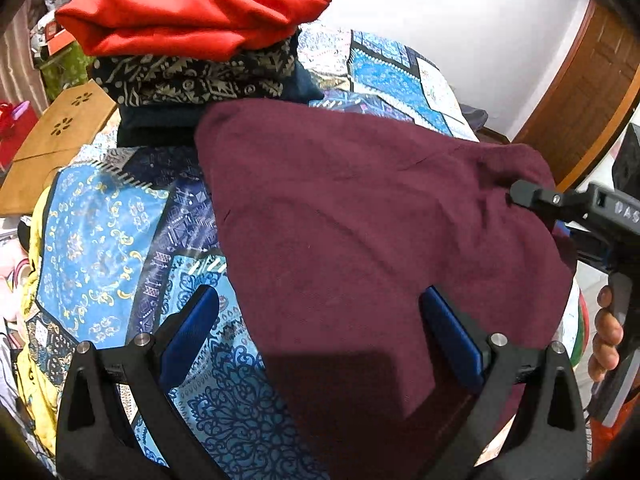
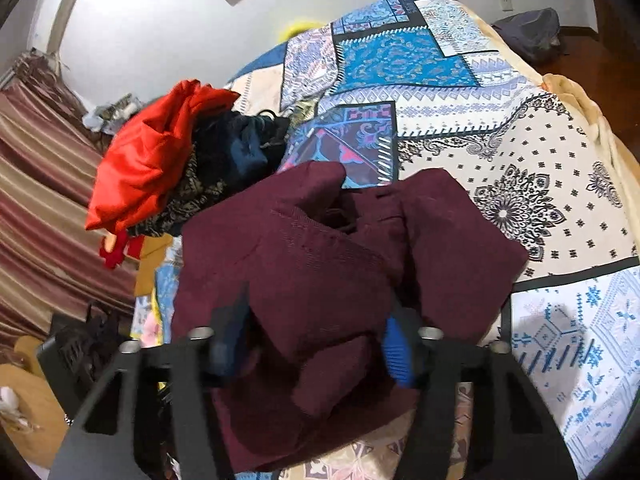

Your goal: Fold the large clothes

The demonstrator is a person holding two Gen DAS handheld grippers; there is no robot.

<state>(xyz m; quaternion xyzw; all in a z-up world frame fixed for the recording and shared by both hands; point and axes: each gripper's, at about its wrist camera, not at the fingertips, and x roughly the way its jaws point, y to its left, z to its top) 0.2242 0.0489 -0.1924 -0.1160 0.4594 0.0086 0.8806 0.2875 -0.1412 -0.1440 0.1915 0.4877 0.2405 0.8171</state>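
A maroon garment (image 1: 360,220) lies folded over on the patchwork bedspread (image 1: 104,240). My left gripper (image 1: 324,332) hangs just above the garment's near left edge, jaws wide apart; its right pad (image 1: 452,336) is over the cloth and its left pad (image 1: 196,332) over the bedspread. My right gripper (image 1: 518,196) reaches in from the right at the garment's right edge, with a person's hand (image 1: 606,332) on its handle. In the right wrist view the right gripper (image 2: 312,344) has a thick bunch of the maroon garment (image 2: 320,248) filling the gap between its blue pads (image 2: 396,352).
A stack of folded clothes, a red one (image 1: 188,8) on top of a dark patterned one (image 1: 192,76), sits on the bed behind the garment. A wooden board (image 1: 60,136) lies at the left, a wooden door (image 1: 592,100) stands at the right, and striped curtains (image 2: 40,200) hang beyond the bed.
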